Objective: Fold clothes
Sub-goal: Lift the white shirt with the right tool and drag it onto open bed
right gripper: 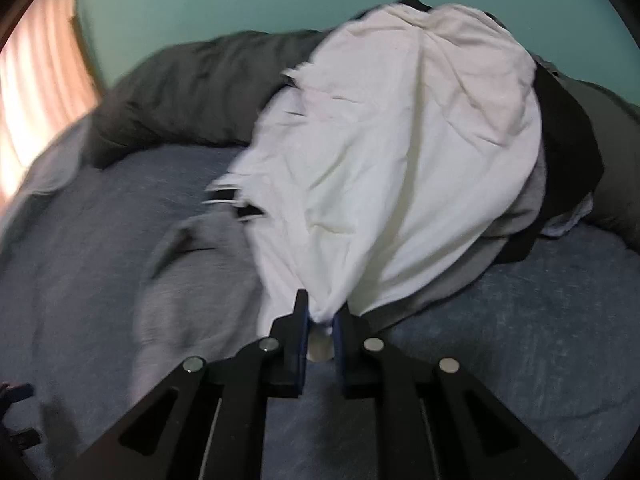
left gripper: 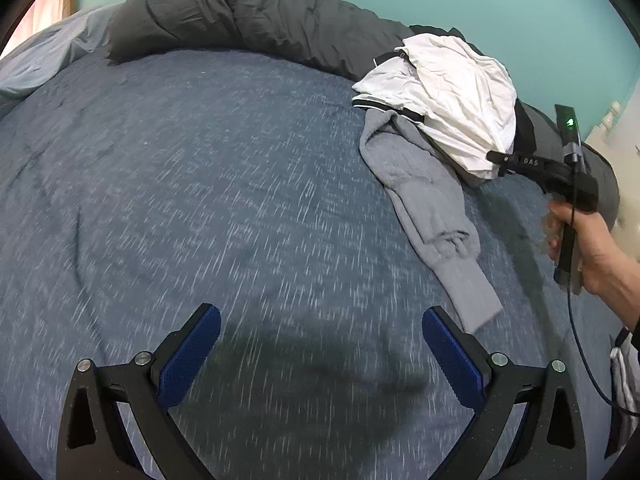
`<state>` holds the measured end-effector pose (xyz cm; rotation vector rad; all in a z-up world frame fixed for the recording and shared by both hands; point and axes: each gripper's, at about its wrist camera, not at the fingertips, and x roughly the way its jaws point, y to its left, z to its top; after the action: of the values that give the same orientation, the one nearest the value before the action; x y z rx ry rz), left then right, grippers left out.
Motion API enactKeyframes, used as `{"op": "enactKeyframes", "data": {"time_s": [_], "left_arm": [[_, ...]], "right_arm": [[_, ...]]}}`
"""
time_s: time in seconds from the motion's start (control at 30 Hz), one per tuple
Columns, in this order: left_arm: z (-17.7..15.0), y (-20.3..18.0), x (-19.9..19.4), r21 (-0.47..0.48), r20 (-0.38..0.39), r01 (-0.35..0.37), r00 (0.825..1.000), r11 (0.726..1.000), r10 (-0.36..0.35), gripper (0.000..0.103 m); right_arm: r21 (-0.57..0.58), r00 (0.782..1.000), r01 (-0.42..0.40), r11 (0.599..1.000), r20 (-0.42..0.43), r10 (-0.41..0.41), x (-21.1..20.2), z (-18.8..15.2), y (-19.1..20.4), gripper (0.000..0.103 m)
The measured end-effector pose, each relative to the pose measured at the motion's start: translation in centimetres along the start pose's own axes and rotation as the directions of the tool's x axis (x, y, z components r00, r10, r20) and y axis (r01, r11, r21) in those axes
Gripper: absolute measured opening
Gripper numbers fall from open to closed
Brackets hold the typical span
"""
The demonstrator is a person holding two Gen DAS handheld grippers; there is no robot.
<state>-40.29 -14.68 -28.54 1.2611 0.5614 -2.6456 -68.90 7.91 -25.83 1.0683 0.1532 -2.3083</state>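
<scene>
In your left wrist view, your left gripper is spread wide with nothing between its blue pads, and it hangs over the blue bedspread. Ahead of it and to its right lies the pile of clothes: a white shirt on top, and under it a grey sweater whose sleeve runs down toward the right finger of this gripper without touching it. Behind the pile a dark grey duvet is bunched along the far edge of the bed. Far to the right you see your right hand around the handle of the other tool, whose tip reaches the white shirt.

In your right wrist view, your right gripper is clamped on a bunch of the white shirt, and the cloth stretches up and away from the fingers. The grey sweater lies to the left of this gripper on the bedspread. A black garment shows behind the shirt on the right. This view is somewhat blurred.
</scene>
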Motion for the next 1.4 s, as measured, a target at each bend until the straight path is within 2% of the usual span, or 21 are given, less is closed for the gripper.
{"op": "enactKeyframes", "data": {"time_s": [0.13, 0.3, 0.43, 0.63, 0.83, 1.0, 1.13, 1.23, 1.33, 1.4], "left_arm": [[-1.1, 0.2, -2.8, 0.004, 0.032, -0.012, 0.999, 1.000, 0.011, 0.103], [-3.1, 1.4, -6.9, -0.028, 0.062, -0.012, 0.998, 1.000, 0.013, 0.103], [-4.9, 1.6, -9.5, -0.018, 0.085, -0.029, 0.996, 0.999, 0.030, 0.103], [-7.3, 1.3, -13.8, 0.012, 0.136, -0.013, 0.991, 1.000, 0.011, 0.103], [-10.5, 1.1, -19.2, 0.010, 0.169, 0.009, 0.986, 1.000, -0.010, 0.103], [-13.1, 1.4, -23.6, 0.000, 0.176, 0.023, 0.984, 1.000, -0.022, 0.103], [-14.9, 2.2, -26.8, -0.020, 0.189, 0.027, 0.982, 0.999, -0.023, 0.103], [-15.9, 2.8, -29.1, -0.031, 0.196, 0.027, 0.980, 0.999, -0.021, 0.103], [-16.7, 3.3, -31.0, -0.041, 0.213, 0.041, 0.977, 0.998, -0.031, 0.103], [-17.3, 3.5, -32.2, -0.046, 0.223, 0.047, 0.974, 0.998, -0.035, 0.103]], "right_arm": [[-0.011, 0.996, -0.079, 0.997, 0.048, 0.079, -4.3, -1.9, 2.9, 0.010], [0.022, 0.979, -0.181, 0.983, 0.096, 0.178, -10.0, -6.9, 6.0, 0.010], [0.053, 0.964, -0.237, 0.970, 0.137, 0.228, -14.4, -11.1, 7.9, 0.010], [0.068, 0.939, -0.306, 0.950, 0.189, 0.289, -21.7, -17.3, 11.2, 0.010], [0.085, 0.922, -0.331, 0.940, 0.243, 0.303, -29.1, -20.6, 14.4, 0.010], [0.083, 0.899, -0.368, 0.926, 0.284, 0.332, -36.5, -22.7, 17.9, 0.010], [0.059, 0.897, -0.374, 0.925, 0.275, 0.345, -41.1, -25.1, 20.5, 0.010], [0.046, 0.904, -0.365, 0.930, 0.255, 0.342, -43.9, -27.4, 22.2, 0.010], [0.057, 0.902, -0.374, 0.926, 0.253, 0.349, -45.9, -29.8, 23.0, 0.010], [0.043, 0.910, -0.367, 0.929, 0.224, 0.349, -46.5, -31.2, 23.9, 0.010]]}}
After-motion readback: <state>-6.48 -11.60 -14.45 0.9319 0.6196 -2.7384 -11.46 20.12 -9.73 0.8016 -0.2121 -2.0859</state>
